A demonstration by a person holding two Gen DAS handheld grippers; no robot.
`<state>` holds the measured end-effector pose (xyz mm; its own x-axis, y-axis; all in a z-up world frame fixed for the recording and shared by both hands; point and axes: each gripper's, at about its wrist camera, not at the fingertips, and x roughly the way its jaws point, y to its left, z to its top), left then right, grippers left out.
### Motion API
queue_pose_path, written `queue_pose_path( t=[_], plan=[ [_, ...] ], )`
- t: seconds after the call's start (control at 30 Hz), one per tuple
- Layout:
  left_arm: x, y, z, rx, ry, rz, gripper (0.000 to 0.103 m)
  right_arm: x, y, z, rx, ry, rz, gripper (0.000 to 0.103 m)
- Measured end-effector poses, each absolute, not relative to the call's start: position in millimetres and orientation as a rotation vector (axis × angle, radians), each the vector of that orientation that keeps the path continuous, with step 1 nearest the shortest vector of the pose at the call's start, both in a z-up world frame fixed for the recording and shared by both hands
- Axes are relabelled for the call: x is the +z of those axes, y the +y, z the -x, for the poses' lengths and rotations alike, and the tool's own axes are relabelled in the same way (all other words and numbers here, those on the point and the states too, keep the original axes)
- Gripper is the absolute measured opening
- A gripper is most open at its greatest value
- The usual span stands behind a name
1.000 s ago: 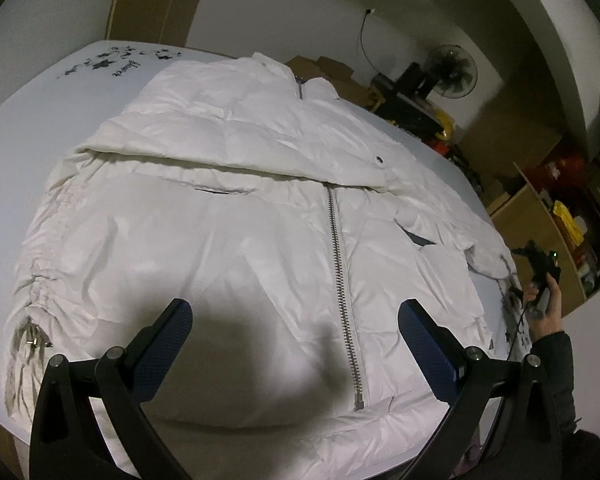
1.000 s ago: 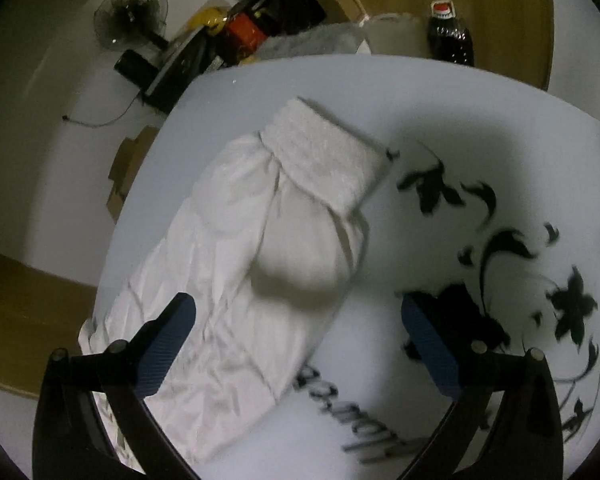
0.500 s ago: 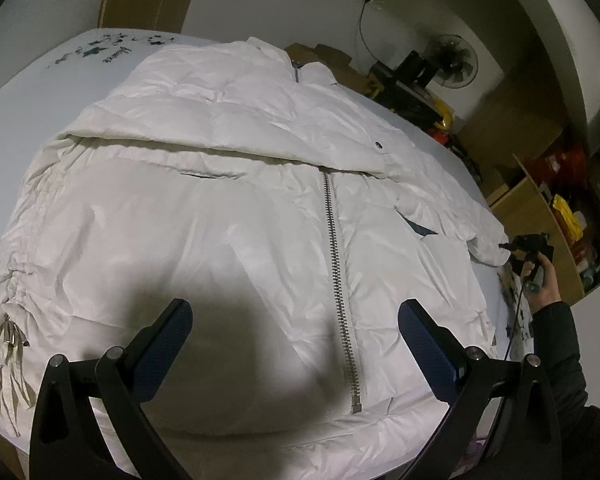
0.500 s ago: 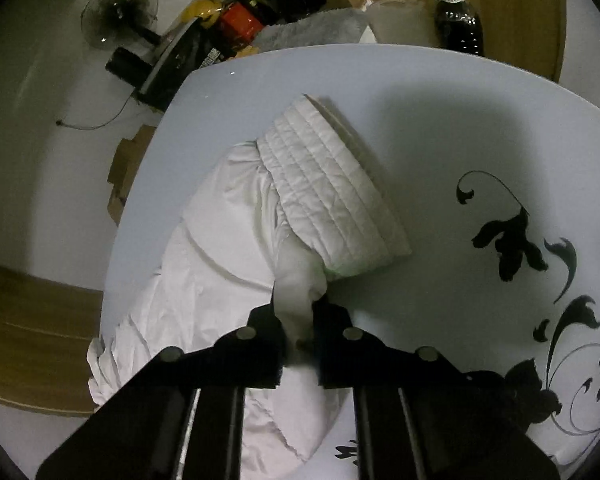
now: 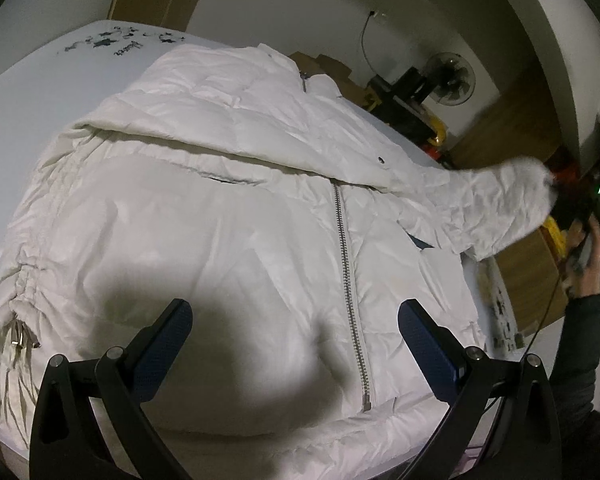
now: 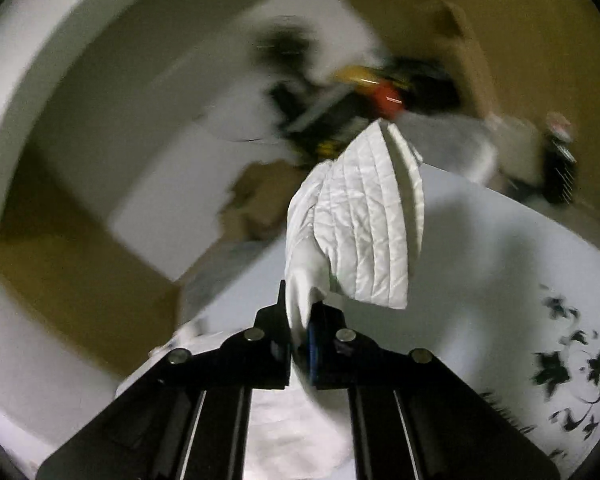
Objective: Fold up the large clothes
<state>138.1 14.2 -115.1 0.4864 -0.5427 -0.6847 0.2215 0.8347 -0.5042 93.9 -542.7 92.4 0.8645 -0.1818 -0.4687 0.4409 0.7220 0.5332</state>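
Right hand-held gripper (image 6: 300,332), jaws closed on the white fabric of the sleeve (image 6: 356,216), whose quilted cuff hangs raised above the tabletop (image 6: 500,248). Left hand-held gripper (image 5: 294,338), jaws spread wide and gripping nothing, poised over the lower front of the white puffer jacket (image 5: 228,216). The jacket lies face up, zipper (image 5: 350,280) closed, spread across the white, flower-printed tabletop.
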Motion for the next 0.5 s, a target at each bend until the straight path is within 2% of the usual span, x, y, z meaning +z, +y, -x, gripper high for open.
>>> queue_pose_path(
  t=[0.13, 0.23, 0.33, 0.5],
  plan=[
    [-117.2, 35.4, -132.7, -0.466, 0.941, 0.417, 0.103, 124.9, -425.6, -145.8, -0.184, 0.459, -0.571, 0.006],
    [-116.2, 62.2, -125.1, -0.436, 0.912, 0.453, 0.103, 115.5, -329.2, -198.1, -0.103, 0.529, -0.461, 0.006],
    [-116.7, 91.7, -115.0, -0.39, 0.889, 0.489, 0.103, 67.7, -244.8, -253.3, -0.033, 0.643, -0.408, 0.006],
    [-119.2, 137.5, -102.2, -0.311, 0.869, 0.537, 0.103, -55.1, -155.9, -315.0, -0.016, 0.85, -0.395, 0.006]
  ],
)
